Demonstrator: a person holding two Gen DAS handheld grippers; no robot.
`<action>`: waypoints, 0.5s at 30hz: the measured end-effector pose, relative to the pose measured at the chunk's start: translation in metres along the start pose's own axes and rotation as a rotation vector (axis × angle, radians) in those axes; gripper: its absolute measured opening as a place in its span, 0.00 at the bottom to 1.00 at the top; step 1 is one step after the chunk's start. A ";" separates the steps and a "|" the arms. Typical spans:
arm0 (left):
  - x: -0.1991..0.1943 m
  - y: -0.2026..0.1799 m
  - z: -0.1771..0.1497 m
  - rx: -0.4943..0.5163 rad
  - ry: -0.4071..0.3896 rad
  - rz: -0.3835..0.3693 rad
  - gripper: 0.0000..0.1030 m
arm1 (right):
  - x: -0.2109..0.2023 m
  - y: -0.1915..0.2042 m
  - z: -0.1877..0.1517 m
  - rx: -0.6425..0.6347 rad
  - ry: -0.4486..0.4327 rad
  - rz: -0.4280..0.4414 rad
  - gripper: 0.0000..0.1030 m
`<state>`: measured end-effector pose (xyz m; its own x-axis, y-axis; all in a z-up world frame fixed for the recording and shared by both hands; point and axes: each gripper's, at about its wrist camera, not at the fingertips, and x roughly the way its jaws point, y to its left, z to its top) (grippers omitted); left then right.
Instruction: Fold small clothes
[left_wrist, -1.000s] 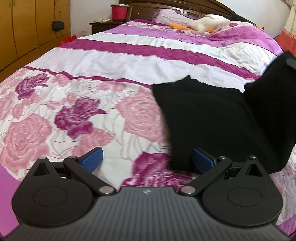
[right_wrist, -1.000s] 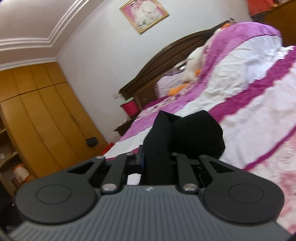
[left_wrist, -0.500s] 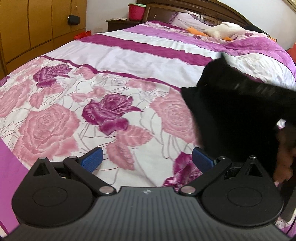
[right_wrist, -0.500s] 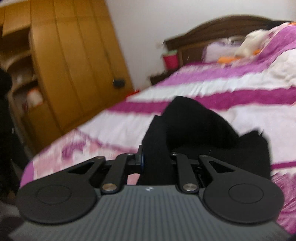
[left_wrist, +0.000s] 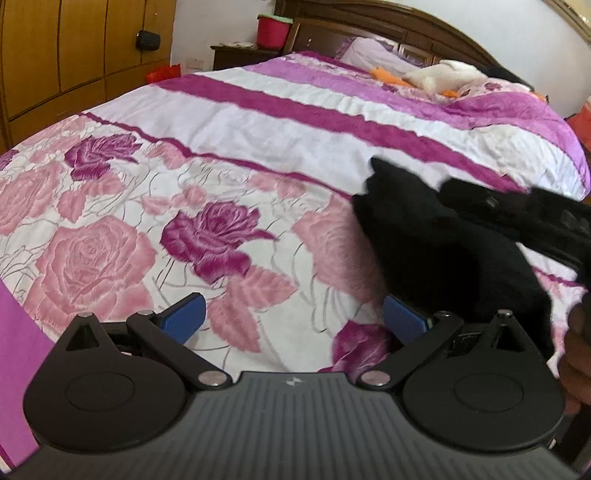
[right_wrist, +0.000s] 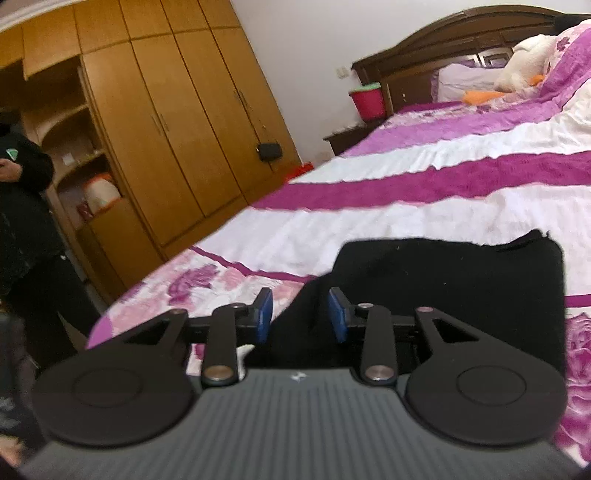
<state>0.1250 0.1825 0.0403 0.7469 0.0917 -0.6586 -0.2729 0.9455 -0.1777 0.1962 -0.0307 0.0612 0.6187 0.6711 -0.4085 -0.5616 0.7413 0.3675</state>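
Observation:
A small black garment (left_wrist: 436, 251) lies folded over itself on the flowered bedspread (left_wrist: 110, 258), right of centre in the left wrist view. My left gripper (left_wrist: 293, 319) is open wide above the bedspread with nothing between its blue pads; the garment's edge is just beyond the right pad (left_wrist: 402, 317). In the right wrist view the garment (right_wrist: 461, 273) spreads flat ahead. A fold of it runs between the jaws of my right gripper (right_wrist: 301, 314), which are opening; the left pad (right_wrist: 264, 314) stands off the cloth. The right tool's black frame (left_wrist: 535, 218) crosses over the garment.
The striped part of the bed (left_wrist: 295, 110) stretches to a dark headboard (left_wrist: 406, 26) with a pillow and a white plush toy (left_wrist: 443, 74). A red bucket (left_wrist: 272, 31) sits on a nightstand. Wooden wardrobes (right_wrist: 166, 129) line the left wall; a person in black (right_wrist: 26, 206) stands there.
My right gripper swung down toward the bed with the black garment, and its jaws, clamped on the cloth before, have parted. The garment now rests on the bedspread. The left gripper shifted slightly.

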 end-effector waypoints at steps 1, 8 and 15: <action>-0.002 -0.001 0.002 -0.003 -0.006 -0.008 1.00 | -0.008 -0.002 0.001 0.006 0.000 -0.010 0.35; -0.016 -0.007 0.016 -0.071 -0.051 -0.089 1.00 | -0.047 -0.026 0.004 0.042 0.005 -0.153 0.36; -0.029 -0.022 0.026 -0.078 -0.110 -0.185 1.00 | -0.063 -0.050 -0.014 0.091 0.025 -0.270 0.37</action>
<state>0.1251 0.1668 0.0820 0.8489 -0.0437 -0.5268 -0.1679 0.9227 -0.3471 0.1778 -0.1100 0.0572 0.7245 0.4502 -0.5219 -0.3264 0.8910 0.3154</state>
